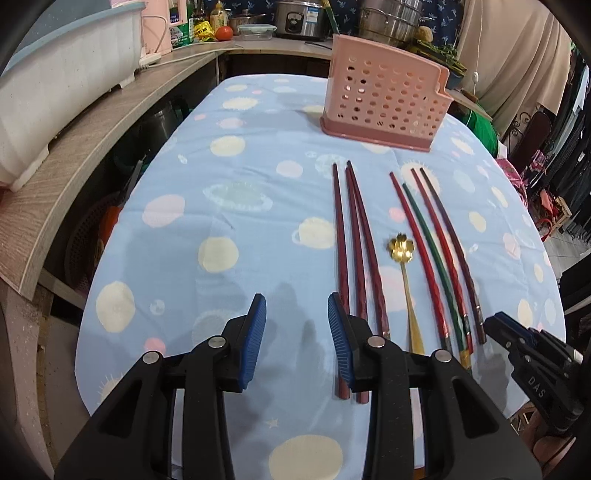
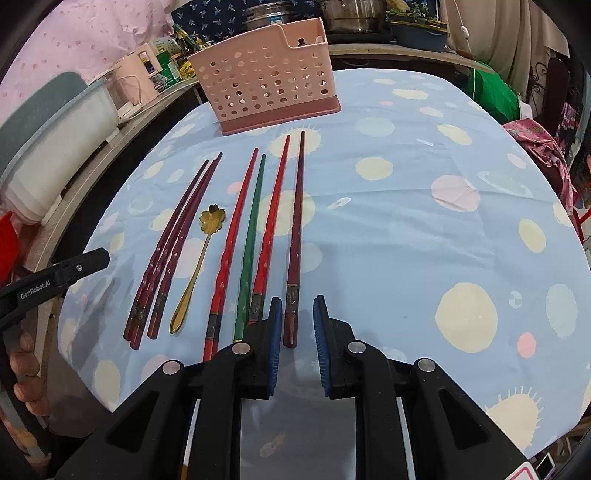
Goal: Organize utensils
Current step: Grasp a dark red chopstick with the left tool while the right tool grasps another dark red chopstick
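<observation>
Pink perforated holder (image 1: 384,99) stands beyond chopsticks (image 1: 354,240) and gold spoon (image 1: 404,266).

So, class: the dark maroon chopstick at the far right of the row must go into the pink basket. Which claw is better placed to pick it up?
The right claw: the dark maroon chopstick has its thick end just between that claw's open jaws. The left claw hovers beside the three brown chopsticks, across the row.

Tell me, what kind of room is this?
Most likely a home kitchen or dining corner: a rice cooker and steel pots crowd the counter, and chopsticks lie by a pink utensil holder on a cloth-covered table.
</observation>
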Demonstrator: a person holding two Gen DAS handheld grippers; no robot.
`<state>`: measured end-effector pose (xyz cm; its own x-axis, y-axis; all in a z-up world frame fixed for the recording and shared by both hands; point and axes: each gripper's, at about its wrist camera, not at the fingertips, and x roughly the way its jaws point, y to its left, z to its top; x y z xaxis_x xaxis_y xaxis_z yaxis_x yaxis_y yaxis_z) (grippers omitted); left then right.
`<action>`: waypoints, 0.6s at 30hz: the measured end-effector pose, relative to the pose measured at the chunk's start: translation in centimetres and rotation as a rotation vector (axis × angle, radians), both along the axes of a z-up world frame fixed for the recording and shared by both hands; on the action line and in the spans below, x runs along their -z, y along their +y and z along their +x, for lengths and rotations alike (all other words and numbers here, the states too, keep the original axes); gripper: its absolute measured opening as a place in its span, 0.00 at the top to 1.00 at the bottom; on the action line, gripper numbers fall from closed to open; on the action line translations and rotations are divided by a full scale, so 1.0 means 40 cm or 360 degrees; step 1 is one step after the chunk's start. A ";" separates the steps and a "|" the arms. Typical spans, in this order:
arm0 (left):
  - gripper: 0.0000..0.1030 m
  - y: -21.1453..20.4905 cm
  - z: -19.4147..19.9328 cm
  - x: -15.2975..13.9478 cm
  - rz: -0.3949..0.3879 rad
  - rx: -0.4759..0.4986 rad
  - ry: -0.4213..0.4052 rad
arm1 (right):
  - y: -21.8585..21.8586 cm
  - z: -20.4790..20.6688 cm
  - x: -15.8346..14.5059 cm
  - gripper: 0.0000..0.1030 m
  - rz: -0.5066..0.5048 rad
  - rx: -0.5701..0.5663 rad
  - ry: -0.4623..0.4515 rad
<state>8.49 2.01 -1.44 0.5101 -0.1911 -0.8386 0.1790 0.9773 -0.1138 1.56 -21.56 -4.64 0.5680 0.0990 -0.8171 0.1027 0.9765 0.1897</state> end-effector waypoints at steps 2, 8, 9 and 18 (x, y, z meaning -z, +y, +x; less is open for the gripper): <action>0.68 0.001 -0.008 0.011 0.0003 0.0004 0.0015 | 0.002 0.004 0.005 0.83 -0.0001 -0.0004 0.0004; 0.68 -0.002 -0.022 0.031 0.0002 0.0011 0.0044 | 0.013 0.010 0.016 0.83 -0.0018 -0.0018 0.0013; 0.68 -0.002 -0.023 0.033 0.0001 0.0012 0.0048 | 0.014 0.010 0.017 0.83 -0.0022 -0.0018 0.0011; 0.58 -0.015 -0.043 0.045 -0.0017 0.0054 0.0067 | 0.008 0.010 0.022 0.93 -0.0058 -0.0010 -0.0008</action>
<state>6.78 1.42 -3.25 0.4673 -0.2168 -0.8571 0.2068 0.9694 -0.1325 1.95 -21.24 -5.50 0.5715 0.0726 -0.8174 0.0957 0.9834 0.1542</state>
